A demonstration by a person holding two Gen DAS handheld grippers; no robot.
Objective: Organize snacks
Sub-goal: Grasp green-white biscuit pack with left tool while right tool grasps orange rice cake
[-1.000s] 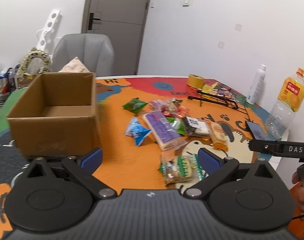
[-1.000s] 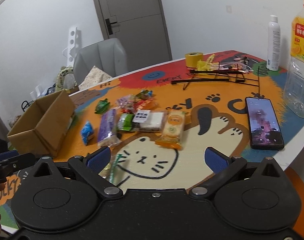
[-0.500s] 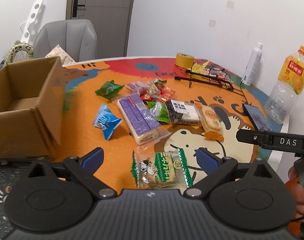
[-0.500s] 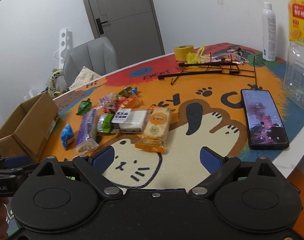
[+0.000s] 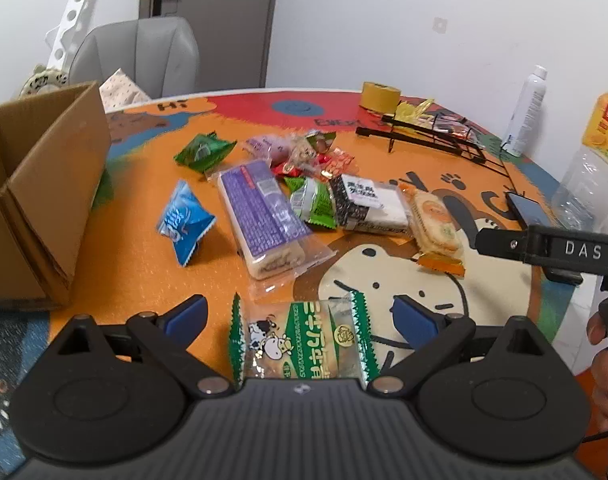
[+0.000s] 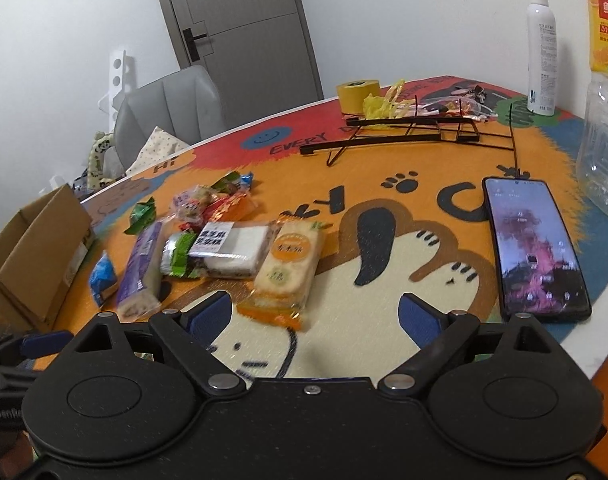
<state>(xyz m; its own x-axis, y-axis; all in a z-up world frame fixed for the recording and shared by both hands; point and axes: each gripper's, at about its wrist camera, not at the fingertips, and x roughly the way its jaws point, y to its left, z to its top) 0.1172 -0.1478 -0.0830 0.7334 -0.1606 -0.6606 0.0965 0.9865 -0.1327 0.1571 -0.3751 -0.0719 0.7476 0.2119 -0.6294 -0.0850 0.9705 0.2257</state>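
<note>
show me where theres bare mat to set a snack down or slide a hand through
Free: the cream cat face on the mat, between the orange biscuit pack and the phone; also the orange strip between the cardboard box and the blue packet. Crowded: the snack cluster around the purple pack.

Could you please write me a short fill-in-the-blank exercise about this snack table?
1. The cardboard box is ____ inside.
2. The packet between the left gripper's open jaws is mostly ____.
3. The phone lies with its screen facing ____.
4. The tape roll is ____.

Answers: empty; green; up; yellow
</note>
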